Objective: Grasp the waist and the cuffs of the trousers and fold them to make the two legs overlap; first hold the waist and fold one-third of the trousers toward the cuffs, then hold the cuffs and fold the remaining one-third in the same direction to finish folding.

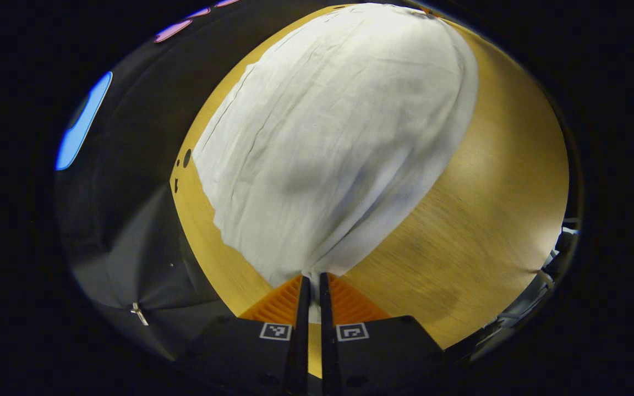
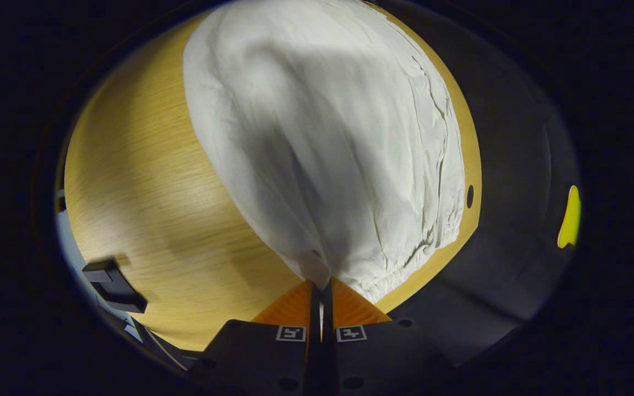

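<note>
White trousers [image 1: 339, 143] lie stretched out along the wooden table [image 1: 493, 209], reaching away from both grippers. In the left gripper view my left gripper [image 1: 311, 278] is shut on a pinched corner of the cloth at one end, and the fabric fans out from its tips. In the right gripper view the white trousers [image 2: 328, 137] show their gathered elastic waist edge [image 2: 432, 242] at the near right. My right gripper [image 2: 321, 285] is shut on the waist corner, with the cloth pulled up into a peak between its fingers.
The table's edge [image 1: 196, 231] runs close beside the trousers, with small holes in the board and dark cloth beyond. A bare stretch of wooden table [image 2: 146, 209] lies to the left in the right gripper view. A dark object [image 2: 113, 286] sits at that table's far left edge.
</note>
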Demonstrator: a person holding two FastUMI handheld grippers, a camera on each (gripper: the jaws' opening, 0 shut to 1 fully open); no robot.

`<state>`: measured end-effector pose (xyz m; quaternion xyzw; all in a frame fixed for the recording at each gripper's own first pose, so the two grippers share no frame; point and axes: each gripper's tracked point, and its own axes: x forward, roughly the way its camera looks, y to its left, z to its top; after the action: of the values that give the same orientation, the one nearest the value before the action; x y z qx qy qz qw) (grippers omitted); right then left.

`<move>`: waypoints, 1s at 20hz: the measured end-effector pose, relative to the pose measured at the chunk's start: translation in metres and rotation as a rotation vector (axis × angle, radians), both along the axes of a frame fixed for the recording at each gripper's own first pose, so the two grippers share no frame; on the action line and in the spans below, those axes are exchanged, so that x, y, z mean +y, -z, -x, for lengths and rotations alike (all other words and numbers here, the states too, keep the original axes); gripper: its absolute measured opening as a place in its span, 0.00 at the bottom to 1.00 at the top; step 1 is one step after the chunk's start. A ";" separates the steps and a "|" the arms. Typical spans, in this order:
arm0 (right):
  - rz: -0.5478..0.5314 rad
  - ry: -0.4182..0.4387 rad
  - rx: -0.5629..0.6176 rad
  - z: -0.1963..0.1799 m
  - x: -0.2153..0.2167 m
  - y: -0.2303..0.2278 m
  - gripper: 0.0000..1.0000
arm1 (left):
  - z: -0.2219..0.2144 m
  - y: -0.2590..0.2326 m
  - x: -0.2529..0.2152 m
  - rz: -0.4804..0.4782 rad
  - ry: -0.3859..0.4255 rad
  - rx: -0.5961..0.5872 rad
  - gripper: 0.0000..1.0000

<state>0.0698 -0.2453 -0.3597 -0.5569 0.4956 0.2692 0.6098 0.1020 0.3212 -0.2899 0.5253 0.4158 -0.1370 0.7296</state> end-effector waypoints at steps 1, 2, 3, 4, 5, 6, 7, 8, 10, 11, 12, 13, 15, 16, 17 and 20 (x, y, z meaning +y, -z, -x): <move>-0.001 -0.001 -0.003 0.000 0.001 -0.001 0.05 | -0.001 0.000 -0.001 0.000 -0.018 -0.013 0.14; -0.005 0.005 -0.009 0.000 0.000 -0.001 0.05 | 0.001 0.000 -0.001 -0.001 -0.038 -0.028 0.12; -0.014 0.010 -0.015 0.000 0.001 -0.001 0.05 | 0.002 0.001 -0.002 -0.005 -0.052 -0.038 0.11; -0.021 0.013 -0.017 0.000 0.001 0.000 0.05 | 0.004 -0.001 -0.002 -0.013 -0.058 -0.047 0.09; -0.031 0.011 -0.019 0.000 0.001 -0.001 0.05 | 0.004 -0.005 -0.003 -0.016 -0.057 -0.065 0.08; -0.041 0.009 -0.019 -0.001 0.002 -0.001 0.05 | 0.006 -0.008 -0.003 -0.009 -0.059 -0.083 0.07; -0.053 0.009 -0.021 -0.002 0.002 -0.001 0.05 | 0.011 -0.008 -0.003 0.000 -0.073 -0.090 0.06; -0.066 0.016 -0.027 -0.002 0.002 -0.002 0.05 | 0.015 -0.010 -0.002 0.008 -0.092 -0.096 0.06; -0.095 0.034 -0.054 -0.005 0.004 -0.006 0.05 | 0.019 -0.015 -0.004 0.003 -0.116 -0.124 0.06; -0.107 0.043 -0.069 -0.007 0.005 -0.010 0.05 | 0.019 -0.018 -0.005 -0.006 -0.123 -0.146 0.06; -0.112 0.052 -0.086 -0.007 0.004 -0.014 0.05 | 0.018 -0.021 -0.007 -0.007 -0.130 -0.163 0.06; -0.118 0.062 -0.102 -0.007 0.004 -0.018 0.05 | 0.018 -0.024 -0.009 -0.001 -0.141 -0.176 0.06; -0.139 0.079 -0.136 -0.010 0.005 -0.026 0.05 | 0.018 -0.030 -0.011 0.028 -0.178 -0.199 0.06; -0.147 0.088 -0.150 -0.013 0.005 -0.030 0.05 | 0.017 -0.033 -0.013 0.045 -0.194 -0.217 0.06; -0.154 0.099 -0.166 -0.016 0.004 -0.034 0.05 | 0.015 -0.040 -0.014 0.060 -0.204 -0.245 0.06; -0.202 0.156 -0.239 -0.031 0.005 -0.052 0.05 | 0.012 -0.064 -0.016 0.102 -0.234 -0.314 0.06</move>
<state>0.1012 -0.2406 -0.3072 -0.4807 0.4316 0.2014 0.7362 0.0900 0.3054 -0.2263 0.4506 0.3475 0.0114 0.8223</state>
